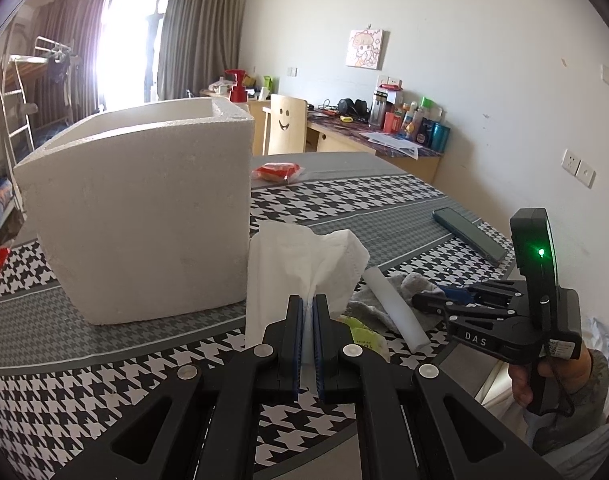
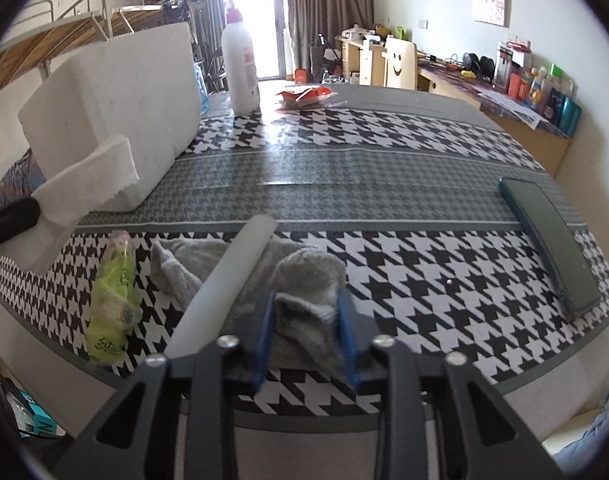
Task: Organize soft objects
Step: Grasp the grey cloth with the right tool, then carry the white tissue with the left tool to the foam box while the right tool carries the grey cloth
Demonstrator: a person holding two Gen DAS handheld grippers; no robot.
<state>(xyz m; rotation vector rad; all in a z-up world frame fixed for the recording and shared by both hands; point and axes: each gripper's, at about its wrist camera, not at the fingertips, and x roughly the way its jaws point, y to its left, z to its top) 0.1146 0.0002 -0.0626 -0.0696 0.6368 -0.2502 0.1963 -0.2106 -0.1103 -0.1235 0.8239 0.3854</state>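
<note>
Houndstooth table [image 2: 384, 200]: left hand-held gripper [image 1: 308, 300] clamps tissue [image 1: 300, 256]; right [image 2: 304, 300] pinching sock [image 2: 300, 304].

From my remote seat: foam box [image 1: 144, 208] stands on the table [image 2: 384, 168], left of centre. Tissue [image 1: 296, 264] sits between the left gripper [image 1: 308, 308] fingers, just right of the box's near corner. In the right wrist view, the sock [image 2: 304, 304] lies at the near edge, between the right gripper [image 2: 304, 320] fingers. Foam rod [image 2: 228, 280] rests across the sock, angled away. Snack packet [image 2: 112, 300] lies left of the sock. Phone [image 2: 548, 240] lies well right. Pump bottle [image 2: 240, 64] stands behind the box; a wrapper [image 2: 304, 96] lies right of it.
</note>
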